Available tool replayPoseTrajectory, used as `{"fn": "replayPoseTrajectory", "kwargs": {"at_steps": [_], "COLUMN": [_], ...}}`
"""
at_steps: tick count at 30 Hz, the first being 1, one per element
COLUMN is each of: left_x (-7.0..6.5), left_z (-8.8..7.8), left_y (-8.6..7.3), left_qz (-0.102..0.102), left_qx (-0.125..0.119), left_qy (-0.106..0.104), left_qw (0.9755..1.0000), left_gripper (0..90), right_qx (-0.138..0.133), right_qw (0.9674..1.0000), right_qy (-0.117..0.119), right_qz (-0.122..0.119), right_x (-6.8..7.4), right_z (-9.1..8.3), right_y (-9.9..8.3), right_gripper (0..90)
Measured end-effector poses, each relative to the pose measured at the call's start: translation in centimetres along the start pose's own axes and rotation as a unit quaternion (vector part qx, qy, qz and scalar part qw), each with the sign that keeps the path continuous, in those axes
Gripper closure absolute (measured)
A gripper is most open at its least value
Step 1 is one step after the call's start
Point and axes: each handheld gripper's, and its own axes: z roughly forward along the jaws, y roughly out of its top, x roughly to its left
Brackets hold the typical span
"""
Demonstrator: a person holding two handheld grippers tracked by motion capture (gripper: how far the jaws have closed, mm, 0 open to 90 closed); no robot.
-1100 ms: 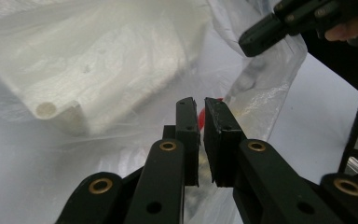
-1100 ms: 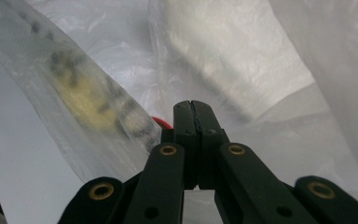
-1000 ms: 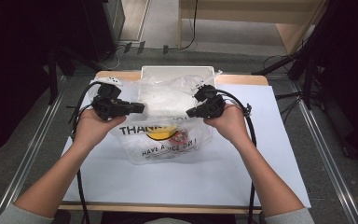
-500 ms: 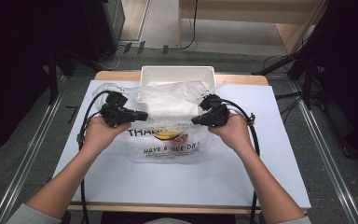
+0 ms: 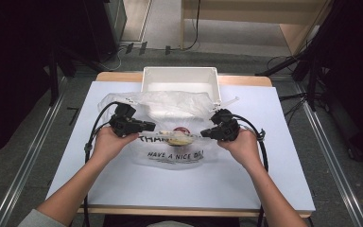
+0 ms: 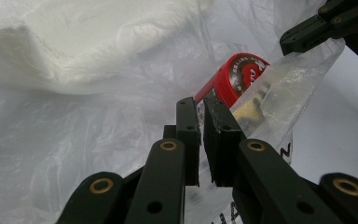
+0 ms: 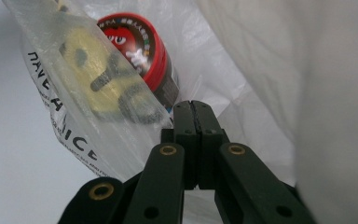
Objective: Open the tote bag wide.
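Both forearms reach in from the near edge of the table (image 5: pixel 264 189), hands level and facing each other across a clear plastic bag (image 5: pixel 170 156). The left gripper (image 5: pixel 147 126) has its jaws pinched together on the bag's left rim; the right gripper (image 5: pixel 207 133) is clamped tight on the right rim. The bag lies mid-table, just near of a white bin (image 5: pixel 179 78). Its print reads "HAVE A NICE DA", with "THA" above. Inside lies a red-lidded can (image 7: pixel 140 51), its lid text too blurred to read.

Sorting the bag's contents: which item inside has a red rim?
The round can, with red rim and dark label; the yellow item beside it has none.
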Motion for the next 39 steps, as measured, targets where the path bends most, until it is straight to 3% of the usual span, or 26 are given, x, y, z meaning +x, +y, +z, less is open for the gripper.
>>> {"fn": "replayPoseTrajectory", "kwargs": {"at_steps": [14,26,31,35,39], "left_x": [0.3,0.6,1.1,1.0,0.7], "left_z": [1.3,2.2,2.7,2.6,2.6], "left_y": [-2.2,-4.3,-5.2,-5.0,-4.8], "left_qz": [-0.001,0.007,0.0,-0.001,0.008], "left_qx": [0.013,0.018,0.023,0.001,-0.017], "left_qy": [0.003,0.021,0.022,0.018,0.027], "left_qw": [0.9999,0.9996,0.9995,0.9998,0.9995], "left_gripper": [86.1,87.0,87.2,87.2,87.2], "right_qx": [-0.025,-0.067,-0.089,-0.098,-0.103], "right_qw": [0.9997,0.9974,0.9956,0.9944,0.9934], "right_qy": [-0.003,-0.022,-0.028,-0.039,-0.049], "right_qz": [-0.002,-0.012,-0.013,-0.006,-0.002], "right_x": [0.4,0.7,1.0,0.8,0.5], "right_z": [0.9,1.5,2.2,2.9,3.4], "right_y": [-2.7,-4.6,-5.4,-5.5,-5.6], "right_gripper": [90.0,90.0,90.0,90.0,90.0]}}
